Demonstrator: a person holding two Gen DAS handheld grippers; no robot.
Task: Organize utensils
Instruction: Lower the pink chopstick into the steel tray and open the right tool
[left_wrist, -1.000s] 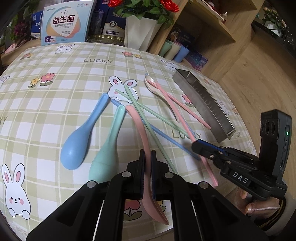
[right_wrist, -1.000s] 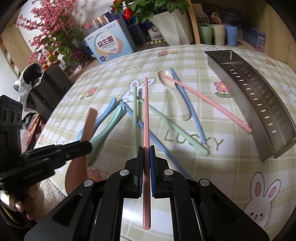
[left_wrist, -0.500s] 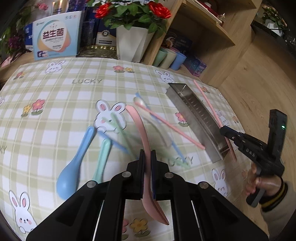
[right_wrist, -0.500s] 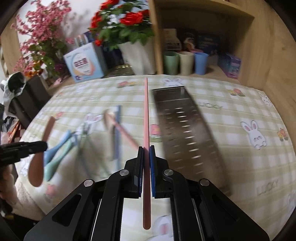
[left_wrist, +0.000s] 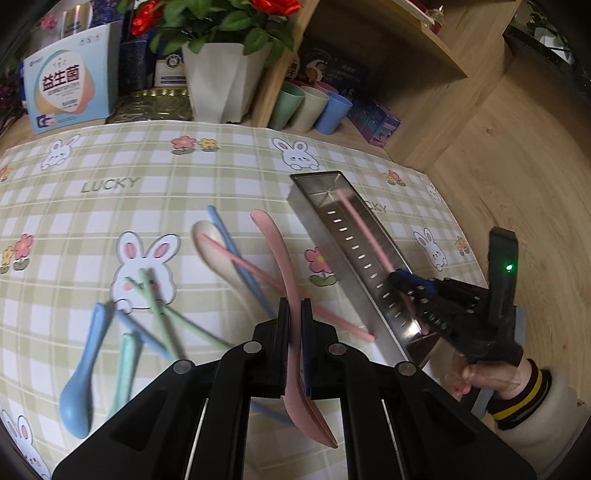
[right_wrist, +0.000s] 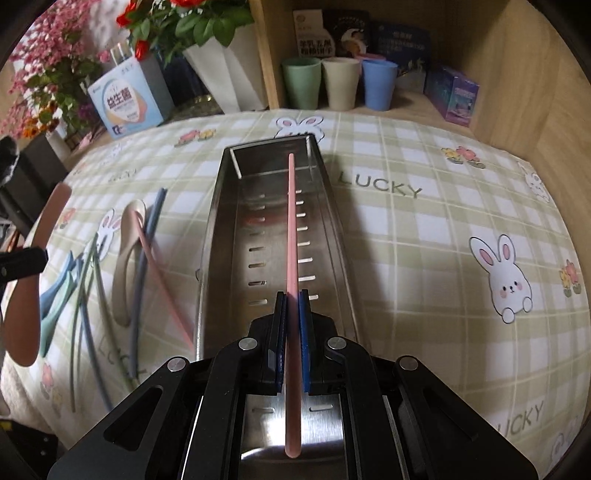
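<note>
pink chopstick: clamped in the right gripper, fingers narrow on it near its back third; it lies along the metal tray, tip toward the tray's far end, seemingly above the slotted floor
pink spoon: pinched at mid-handle by the left gripper, fingers narrow, carried over the table beside the tray's left wall
handling: both look light, stiff, smooth plastic; the thin chopstick could swivel in a one-point pinch, so a hold nearer its middle seems steadier; the spoon's bowl end hangs heavier
loose utensils: spoons and chopsticks in blue, green, beige, pink, left of the tray toward the table's near edge
writing: "LUCKY" on the cloth; "益生菌" on the blue box at the far edge
</note>
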